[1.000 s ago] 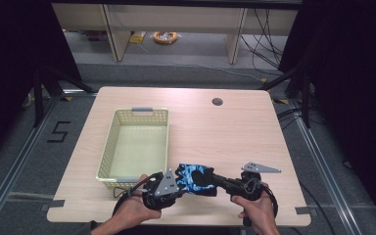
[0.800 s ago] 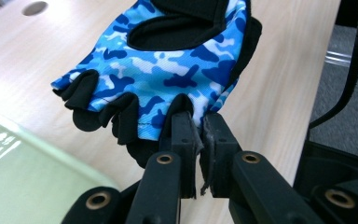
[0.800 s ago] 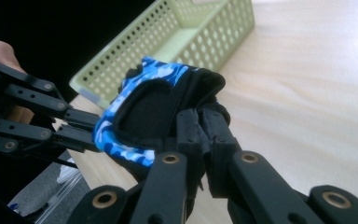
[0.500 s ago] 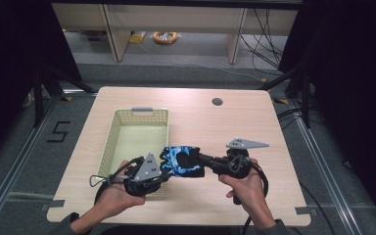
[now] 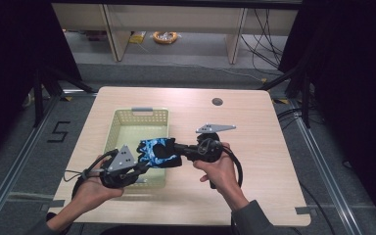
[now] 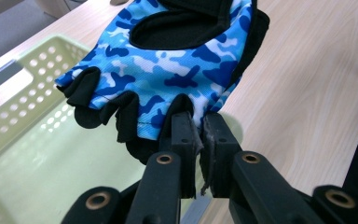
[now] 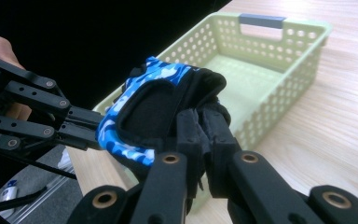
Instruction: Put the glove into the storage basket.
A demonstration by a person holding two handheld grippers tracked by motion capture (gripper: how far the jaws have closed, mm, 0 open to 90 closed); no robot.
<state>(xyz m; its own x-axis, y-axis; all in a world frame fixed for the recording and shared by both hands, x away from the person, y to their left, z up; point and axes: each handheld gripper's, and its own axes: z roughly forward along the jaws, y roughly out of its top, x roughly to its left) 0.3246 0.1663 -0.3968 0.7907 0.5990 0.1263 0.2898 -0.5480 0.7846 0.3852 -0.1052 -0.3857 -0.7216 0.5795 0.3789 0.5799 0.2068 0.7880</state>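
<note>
A blue camouflage fingerless glove (image 5: pixel 155 152) with black trim hangs stretched between my two grippers, above the near right part of the pale green basket (image 5: pixel 127 128). My left gripper (image 5: pixel 139 165) is shut on the glove's finger end (image 6: pixel 186 105), with the basket floor below it. From the right, my right gripper (image 5: pixel 175 147) is shut on the black cuff end (image 7: pixel 200 100). In the right gripper view the left gripper (image 7: pixel 81 123) reaches in from the left, and the basket (image 7: pixel 279 60) lies behind the glove.
The basket has perforated walls and a grey handle (image 5: pixel 142 109) on its far rim, and its floor looks bare. It sits on a light wooden table (image 5: pixel 254 147) with a round cable hole (image 5: pixel 217 102) at the back right. Dark floor and shelving surround the table.
Both hands have carried the glove leftward and up, from the table in front of the basket's right side to above the basket's near right part. Both grips stayed shut.
</note>
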